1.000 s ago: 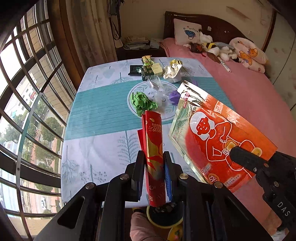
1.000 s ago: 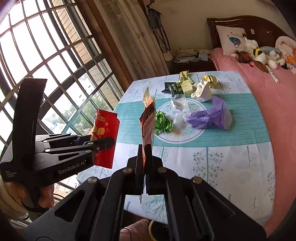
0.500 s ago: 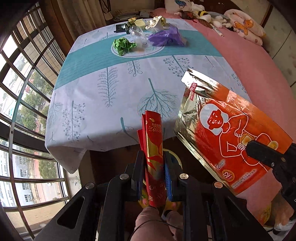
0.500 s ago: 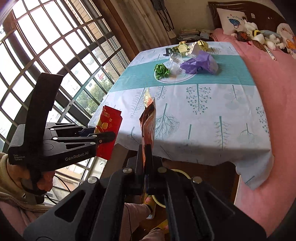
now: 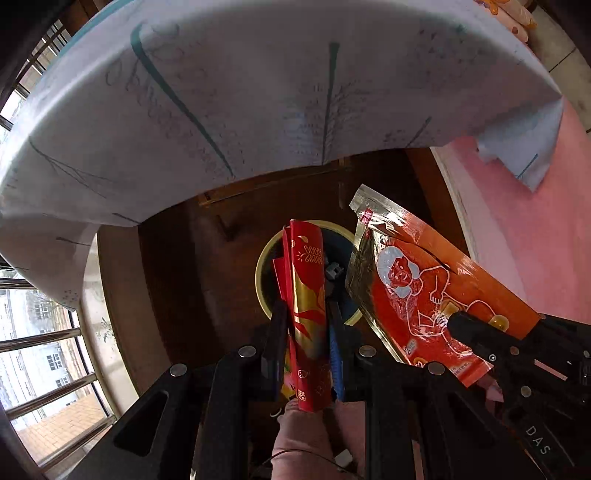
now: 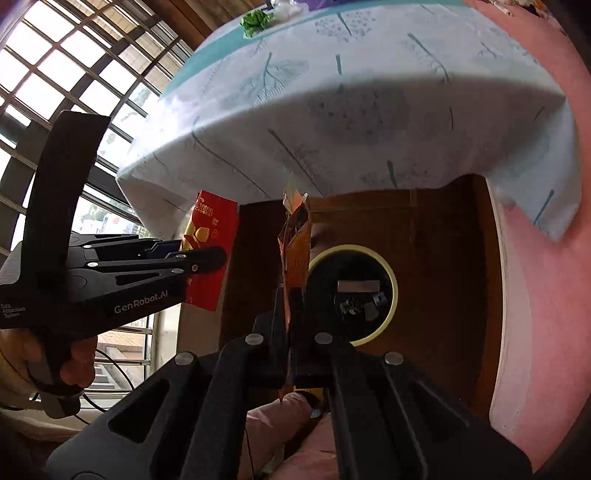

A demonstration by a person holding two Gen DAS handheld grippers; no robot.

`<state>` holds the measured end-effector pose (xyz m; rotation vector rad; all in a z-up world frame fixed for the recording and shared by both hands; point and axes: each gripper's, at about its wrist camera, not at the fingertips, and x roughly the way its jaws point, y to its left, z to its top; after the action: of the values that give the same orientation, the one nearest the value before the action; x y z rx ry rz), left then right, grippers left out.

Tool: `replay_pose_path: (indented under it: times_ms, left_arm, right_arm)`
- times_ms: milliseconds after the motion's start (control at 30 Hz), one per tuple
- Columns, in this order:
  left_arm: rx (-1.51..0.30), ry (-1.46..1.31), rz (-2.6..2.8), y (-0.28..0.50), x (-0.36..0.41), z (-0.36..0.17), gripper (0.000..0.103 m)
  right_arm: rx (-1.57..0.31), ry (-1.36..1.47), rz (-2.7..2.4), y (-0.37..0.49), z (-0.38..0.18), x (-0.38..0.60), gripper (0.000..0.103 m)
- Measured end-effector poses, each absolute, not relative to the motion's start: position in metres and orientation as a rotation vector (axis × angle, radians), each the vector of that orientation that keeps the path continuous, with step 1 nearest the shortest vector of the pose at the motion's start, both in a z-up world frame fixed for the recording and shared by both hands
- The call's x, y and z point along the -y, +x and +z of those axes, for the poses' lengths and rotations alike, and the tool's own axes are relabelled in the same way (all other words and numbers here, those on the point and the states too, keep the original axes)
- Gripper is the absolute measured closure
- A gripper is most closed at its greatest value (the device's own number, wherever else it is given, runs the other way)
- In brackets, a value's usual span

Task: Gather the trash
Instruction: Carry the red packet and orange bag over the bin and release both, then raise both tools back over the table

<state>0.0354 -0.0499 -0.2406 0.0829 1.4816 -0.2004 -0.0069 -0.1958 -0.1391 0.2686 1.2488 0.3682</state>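
My left gripper (image 5: 304, 325) is shut on a red and gold packet (image 5: 307, 314) and holds it above a round bin with a yellow rim (image 5: 263, 258) on the floor. My right gripper (image 6: 291, 295) is shut on an orange foil bag, seen edge-on (image 6: 295, 254) and flat in the left wrist view (image 5: 424, 295). The bin (image 6: 394, 291) lies just right of that bag and holds a few scraps. The left gripper (image 6: 207, 258) with the red packet (image 6: 210, 243) shows at the left of the right wrist view.
The table with its hanging white and teal cloth (image 5: 258, 92) fills the top of both views. Green crumpled trash (image 6: 255, 20) lies on it far back. A pink bed (image 6: 546, 258) runs along the right. Barred windows (image 5: 44, 350) stand at the left.
Both grippers have dropped from table height and tilted down below the table edge. The bin on the floor has come into full view under the two held wrappers.
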Motion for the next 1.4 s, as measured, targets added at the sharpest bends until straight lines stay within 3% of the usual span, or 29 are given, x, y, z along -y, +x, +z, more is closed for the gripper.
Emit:
replay_pose_path:
  times_ms: [267,367,633,667,733,767,800,833,1100,1400]
  left_arm:
    - [-1.516,0.106,-0.227,0.035,0.051,-0.361,0.084]
    - [-1.512,0.121,-0.24,0.036,0.053,-0.392,0.077]
    - [-1.5,0.134,-0.234,0.057,0.058,-0.445,0.037]
    - [-1.503,0.133,-0.227,0.059,0.058,-0.449,0.034]
    - [-1.508,0.122,-0.217,0.064,0.05,-0.455,0.017]
    - [-1.501,0.116,-0.212,0.067,0.047,-0.456,0.016]
    - [-1.491,0.114,-0.206,0.067,0.045,-0.456,0.016]
    - [-1.485,0.117,-0.202,0.067,0.042,-0.456,0.016]
    - [-1.447,0.116,-0.185,0.057,0.034,-0.399,0.016]
    - [-1.329,0.098,-0.186,0.051,0.028,-0.271,0.016]
  right_arm:
    - [-1.35,0.31,0.215,-0.001,-0.29,0.185,0.103]
    - [-1.359,0.328,0.179,0.003,-0.334,0.183,0.103]
    - [-1.36,0.331,0.115,0.02,-0.419,0.184,0.103]
    - [-1.366,0.333,0.107,0.021,-0.427,0.184,0.1]
    - [-1.38,0.345,0.081,0.024,-0.439,0.186,0.085]
    - [-1.389,0.358,0.067,0.026,-0.445,0.187,0.071]
    - [-1.4,0.376,0.048,0.026,-0.45,0.19,0.057]
    - [-1.409,0.397,0.038,0.028,-0.454,0.194,0.054]
    - [-1.416,0.397,0.041,0.019,-0.447,0.202,0.054]
    - [-1.336,0.414,0.036,0.018,-0.342,0.203,0.054]
